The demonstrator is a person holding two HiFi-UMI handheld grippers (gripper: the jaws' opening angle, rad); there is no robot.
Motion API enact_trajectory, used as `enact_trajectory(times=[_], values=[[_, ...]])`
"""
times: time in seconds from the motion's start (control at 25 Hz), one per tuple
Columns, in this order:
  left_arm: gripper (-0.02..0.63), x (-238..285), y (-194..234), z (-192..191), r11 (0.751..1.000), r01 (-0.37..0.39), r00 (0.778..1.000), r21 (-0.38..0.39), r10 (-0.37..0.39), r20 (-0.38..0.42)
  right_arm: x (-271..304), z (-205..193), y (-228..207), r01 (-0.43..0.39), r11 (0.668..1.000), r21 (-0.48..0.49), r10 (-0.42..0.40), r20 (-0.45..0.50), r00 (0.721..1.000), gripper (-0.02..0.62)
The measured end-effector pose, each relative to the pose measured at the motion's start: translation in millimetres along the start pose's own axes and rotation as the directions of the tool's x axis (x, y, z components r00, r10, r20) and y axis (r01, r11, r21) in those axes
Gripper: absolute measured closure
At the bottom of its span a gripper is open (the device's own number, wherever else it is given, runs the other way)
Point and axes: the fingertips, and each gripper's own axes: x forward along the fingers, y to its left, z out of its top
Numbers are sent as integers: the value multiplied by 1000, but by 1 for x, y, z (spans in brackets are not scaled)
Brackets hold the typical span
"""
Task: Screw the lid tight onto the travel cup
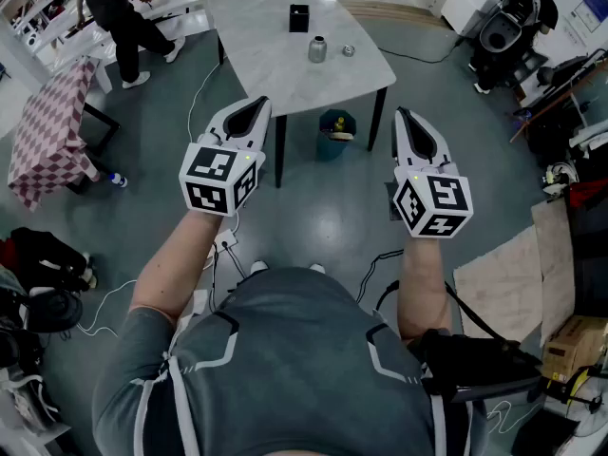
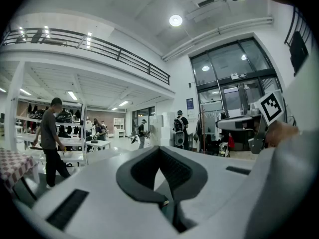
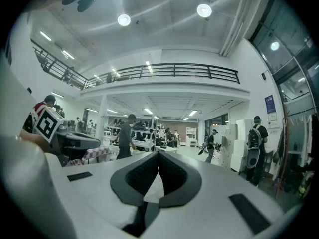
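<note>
The steel travel cup (image 1: pixel 317 49) stands upright on the white table (image 1: pixel 256 55) at the far side, with its small round lid (image 1: pixel 349 51) lying just right of it. Both grippers hang in the air well short of the table, over the floor. My left gripper (image 1: pixel 255 105) is shut and holds nothing. My right gripper (image 1: pixel 403 115) is shut and holds nothing too. In the left gripper view the left gripper (image 2: pixel 160 149) points level into the hall, and in the right gripper view the right gripper (image 3: pixel 158 153) does the same; neither view shows the cup or the lid.
A black box (image 1: pixel 298 17) stands on the table behind the cup. A green bin (image 1: pixel 336 126) sits under the table's near edge. A checked-cloth table (image 1: pixel 47 126) is at the left, a person (image 1: pixel 119 12) beyond it. Cables (image 1: pixel 214 255) lie on the floor.
</note>
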Motion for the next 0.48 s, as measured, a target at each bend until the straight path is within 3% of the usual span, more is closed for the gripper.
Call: enact_trajectory(times=[0.24,0.48], values=[[597,2,-7,-9,1000,-12,999,19,13,-42,0,-9,-5,-8,999,32,8,-4,1000,568],[597,8,-23,-3,999,36,999,18,-35,-41,-1,-13,-15,-28,1000,3,29,-12,1000,568]])
